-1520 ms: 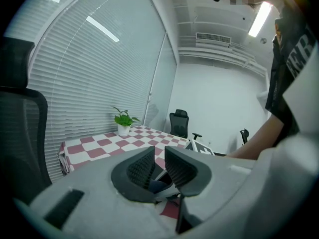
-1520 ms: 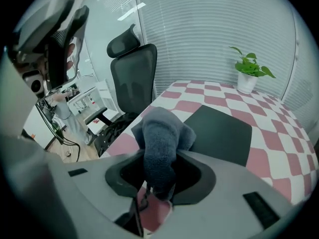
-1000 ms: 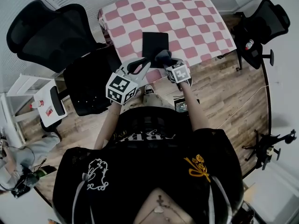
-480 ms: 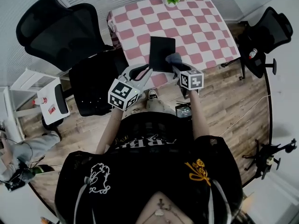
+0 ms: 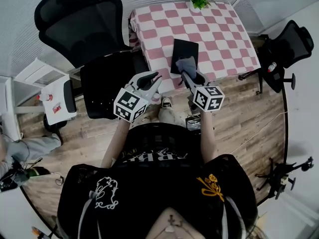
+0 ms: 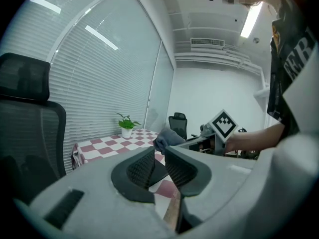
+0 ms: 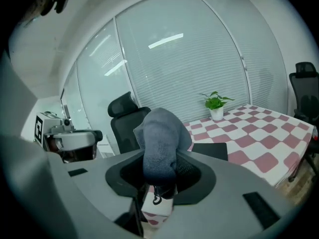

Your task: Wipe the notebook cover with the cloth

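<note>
Two grippers sit on the near side of the notebook [image 5: 182,50], and only one of them matters for the wipe. Our right gripper [image 5: 185,73] is clenched on the grey cloth [image 5: 186,63], which its own view shows bunched up between the jaws. In the head view the cloth overlaps the notebook's near right corner, though we cannot tell whether it presses on the cover or hangs just above it. The notebook lies flat on the checked table [image 5: 224,34], close to the edge nearest us. Its long axis runs away from us, so the rest of the cover lies ahead and slightly left of the cloth. We judge that strokes along that axis, outward from the near corner, would suit. Our left gripper [image 5: 149,79] hovers to the near left of the notebook, apart from it, its jaws a narrow gap apart and holding nothing. The right is plainly the nearer.
</note>
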Motion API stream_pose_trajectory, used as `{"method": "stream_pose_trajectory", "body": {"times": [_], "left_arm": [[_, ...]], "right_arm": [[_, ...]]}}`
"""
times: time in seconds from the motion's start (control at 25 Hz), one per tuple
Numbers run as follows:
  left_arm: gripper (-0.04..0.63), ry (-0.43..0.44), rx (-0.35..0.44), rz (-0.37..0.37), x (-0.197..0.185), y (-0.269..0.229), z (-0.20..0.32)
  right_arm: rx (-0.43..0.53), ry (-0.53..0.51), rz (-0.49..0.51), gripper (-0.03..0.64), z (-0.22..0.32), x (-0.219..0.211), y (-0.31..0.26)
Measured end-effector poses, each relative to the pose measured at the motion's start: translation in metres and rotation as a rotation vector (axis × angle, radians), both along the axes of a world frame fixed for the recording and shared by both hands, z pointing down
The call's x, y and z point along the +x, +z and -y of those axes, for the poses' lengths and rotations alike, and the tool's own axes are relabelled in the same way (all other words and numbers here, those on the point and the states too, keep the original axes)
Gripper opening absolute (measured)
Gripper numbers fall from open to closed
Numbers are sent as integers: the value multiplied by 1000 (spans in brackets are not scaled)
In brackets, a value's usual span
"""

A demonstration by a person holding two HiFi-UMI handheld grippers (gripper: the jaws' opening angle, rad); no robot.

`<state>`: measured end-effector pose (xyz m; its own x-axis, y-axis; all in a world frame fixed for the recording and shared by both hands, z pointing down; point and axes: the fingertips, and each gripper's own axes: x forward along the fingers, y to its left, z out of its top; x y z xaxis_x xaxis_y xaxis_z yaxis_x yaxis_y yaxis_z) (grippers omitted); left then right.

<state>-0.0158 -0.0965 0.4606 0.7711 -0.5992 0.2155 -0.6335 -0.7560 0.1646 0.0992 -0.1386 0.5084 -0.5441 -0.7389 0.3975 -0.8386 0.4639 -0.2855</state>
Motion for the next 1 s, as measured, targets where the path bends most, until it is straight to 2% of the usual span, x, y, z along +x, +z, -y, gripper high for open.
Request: {"method": "stream_pose_trajectory", "body": {"times": [0.28, 0.48, 0.68, 1.0], "left_arm": [[72, 9, -13, -8, -37, 3, -51], [72, 9, -39, -18, -55, 13, -75], [71, -20, -41, -42, -64, 10, -89], [71, -88, -20, -37, -65, 3, -96]], "right_arm": [[41, 6, 72, 121, -56, -45, -21], [26, 17, 105, 121, -88, -65, -19], [-11, 2, 75, 121, -105, -70, -9], [-5, -42, 79, 121, -113, -67, -13]]}}
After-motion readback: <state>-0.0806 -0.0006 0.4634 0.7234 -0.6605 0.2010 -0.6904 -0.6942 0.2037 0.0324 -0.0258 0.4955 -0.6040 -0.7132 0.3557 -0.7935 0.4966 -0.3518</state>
